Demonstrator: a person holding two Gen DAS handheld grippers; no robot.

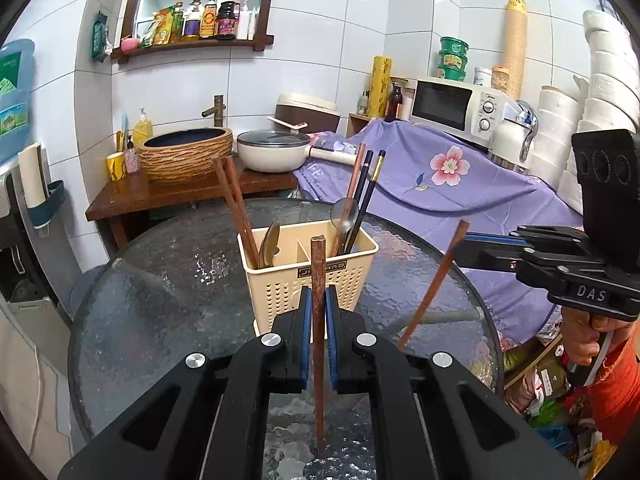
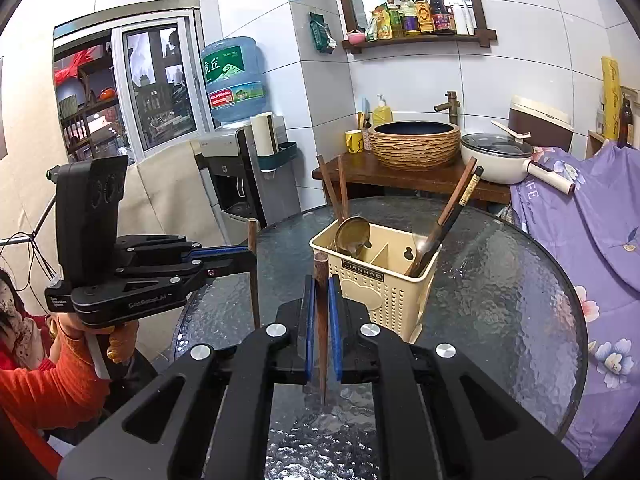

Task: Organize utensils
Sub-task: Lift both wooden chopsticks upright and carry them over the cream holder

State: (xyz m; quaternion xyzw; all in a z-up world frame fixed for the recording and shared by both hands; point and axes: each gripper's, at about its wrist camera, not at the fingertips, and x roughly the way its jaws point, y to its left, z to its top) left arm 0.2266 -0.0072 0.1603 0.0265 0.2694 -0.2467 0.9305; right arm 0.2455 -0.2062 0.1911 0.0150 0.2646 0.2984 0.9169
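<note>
Left gripper (image 1: 319,312) pinches one brown wooden chopstick (image 1: 318,272) upright between its blue pads, above the round glass table (image 1: 160,280). Right gripper (image 2: 321,316) clamps a second wooden chopstick (image 2: 321,280) likewise. Cream utensil holder (image 1: 312,276) stands on the table just beyond both, containing chopsticks (image 1: 236,208) and spoons (image 1: 345,210).

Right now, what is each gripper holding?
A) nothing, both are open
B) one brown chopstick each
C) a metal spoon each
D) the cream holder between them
B: the left gripper is shut on a brown chopstick, and the right gripper is shut on another chopstick, both short of the cream holder.
</note>
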